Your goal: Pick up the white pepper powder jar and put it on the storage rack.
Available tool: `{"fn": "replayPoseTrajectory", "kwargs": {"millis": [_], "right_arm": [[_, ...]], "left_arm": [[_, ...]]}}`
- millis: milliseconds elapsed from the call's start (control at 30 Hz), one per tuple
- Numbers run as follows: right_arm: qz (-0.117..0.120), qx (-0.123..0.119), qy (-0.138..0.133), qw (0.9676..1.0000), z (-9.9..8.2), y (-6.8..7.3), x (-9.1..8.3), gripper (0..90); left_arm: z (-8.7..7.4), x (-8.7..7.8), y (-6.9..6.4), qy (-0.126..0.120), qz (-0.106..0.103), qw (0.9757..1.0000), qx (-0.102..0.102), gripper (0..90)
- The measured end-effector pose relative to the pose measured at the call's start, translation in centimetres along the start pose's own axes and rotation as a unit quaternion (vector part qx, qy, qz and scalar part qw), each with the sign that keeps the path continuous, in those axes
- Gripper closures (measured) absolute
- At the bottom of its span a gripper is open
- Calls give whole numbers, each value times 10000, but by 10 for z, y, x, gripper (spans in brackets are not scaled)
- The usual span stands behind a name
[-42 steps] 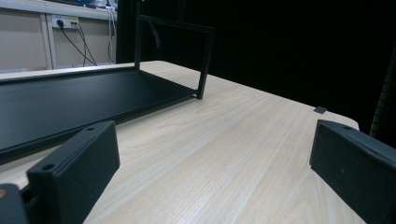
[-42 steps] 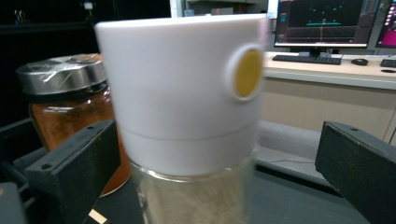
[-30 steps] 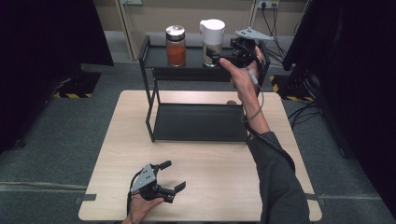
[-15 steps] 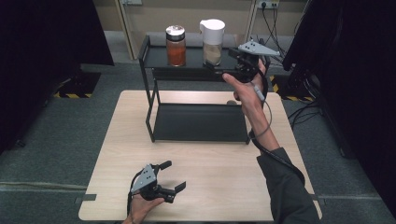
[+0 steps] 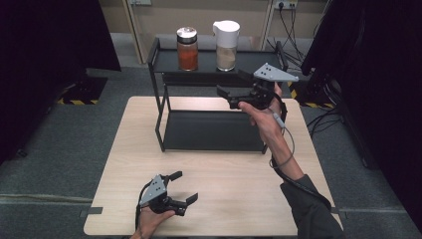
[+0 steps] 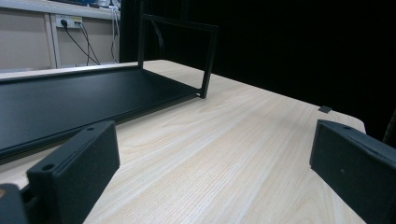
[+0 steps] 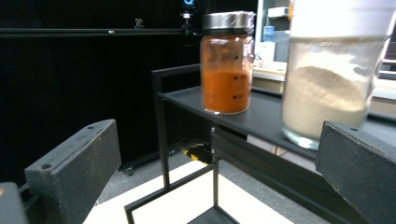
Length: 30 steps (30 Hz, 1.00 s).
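Observation:
A black two-tier rack (image 5: 169, 62) stands at the far side of the wooden table (image 5: 249, 179). On its top shelf are a jar of orange powder (image 5: 187, 49) with a metal lid and a jar of beige powder (image 5: 226, 46) with a white lid. My right gripper (image 5: 230, 82) hovers open in front of the top shelf, just short of the beige jar and a little below it. In the right gripper view the orange jar (image 7: 227, 70) and the beige jar (image 7: 332, 84) stand beyond the open jaws. My left gripper (image 5: 185, 186) rests open near the table's front edge, holding nothing.
The rack's lower shelf (image 6: 79, 100) lies flat on the table ahead of the left gripper (image 6: 210, 154). Bare wood (image 6: 243, 140) stretches between that gripper and the rack. Dark curtains flank the table, and cables and wall sockets (image 5: 283, 6) sit behind the rack.
My right gripper has drawn back from the beige jar on the top shelf, toward the person and lower. The jar stays on the shelf. The left gripper has not moved.

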State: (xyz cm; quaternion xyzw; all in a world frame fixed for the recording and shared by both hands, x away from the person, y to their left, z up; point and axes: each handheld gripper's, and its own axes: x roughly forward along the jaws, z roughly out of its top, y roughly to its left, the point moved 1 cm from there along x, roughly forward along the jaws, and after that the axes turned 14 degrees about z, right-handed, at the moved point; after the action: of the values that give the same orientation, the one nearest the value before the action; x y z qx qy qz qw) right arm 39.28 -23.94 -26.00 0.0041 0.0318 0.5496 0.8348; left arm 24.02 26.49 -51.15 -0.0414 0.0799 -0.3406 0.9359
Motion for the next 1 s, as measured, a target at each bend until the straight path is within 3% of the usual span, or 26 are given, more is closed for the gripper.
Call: {"fn": "replayPoseTrajectory", "kwargs": {"millis": [300, 1000], "right_arm": [[239, -10, -44, 9997, -23, 7, -11, 4], [445, -61, -47, 9990, -70, 23, -41, 4]], "left_arm": [[0, 0, 0, -4, -5, 10000, 10, 11], [0, 0, 0, -12, 13, 10000, 21, 11]]}}
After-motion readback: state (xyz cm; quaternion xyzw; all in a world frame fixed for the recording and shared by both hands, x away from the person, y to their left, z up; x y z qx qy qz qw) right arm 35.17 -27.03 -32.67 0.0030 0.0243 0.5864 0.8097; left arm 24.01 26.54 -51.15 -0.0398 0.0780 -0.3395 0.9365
